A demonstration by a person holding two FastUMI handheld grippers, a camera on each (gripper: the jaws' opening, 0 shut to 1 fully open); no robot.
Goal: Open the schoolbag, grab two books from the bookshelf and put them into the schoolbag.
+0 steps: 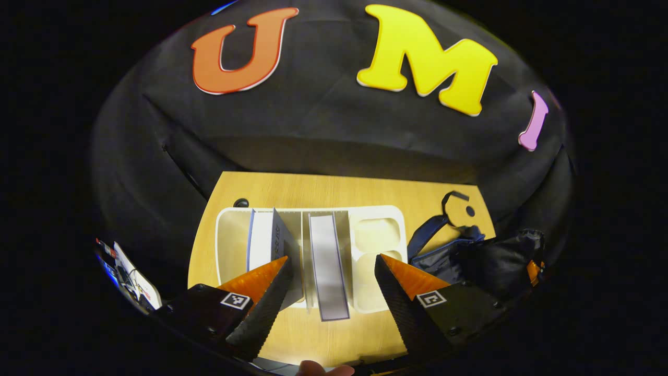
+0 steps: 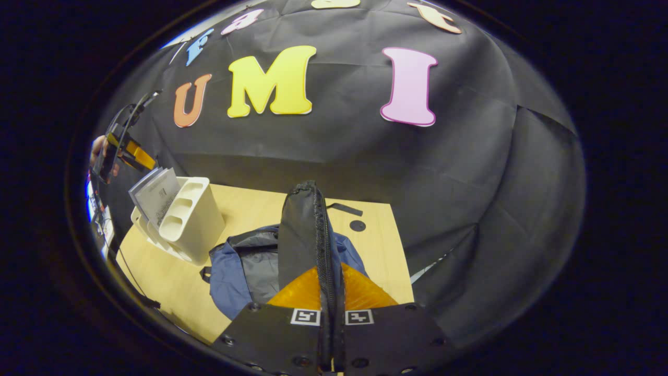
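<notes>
Books ahead of the open left claw (image 1: 331, 274)

Slim white blue-edged book (image 1: 327, 266) stands spine-up in white plastic bookshelf (image 1: 378, 219), lengthwise between spread fingers; right claw (image 2: 332, 292) pinches navy fabric schoolbag's (image 2: 235, 277) black zippered flap (image 2: 305, 235), lifting it.

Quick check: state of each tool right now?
Left tool: open, holding nothing, above the books.
Right tool: shut on the bag flap.

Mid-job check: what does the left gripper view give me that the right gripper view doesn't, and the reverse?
Left gripper view: the left gripper, open, above the top edges of the books in the bookshelf slots. Right gripper view: the right gripper shut on the raised flap of the schoolbag, grey lining exposed. Both: bookshelf, books, schoolbag, wooden table.
</notes>
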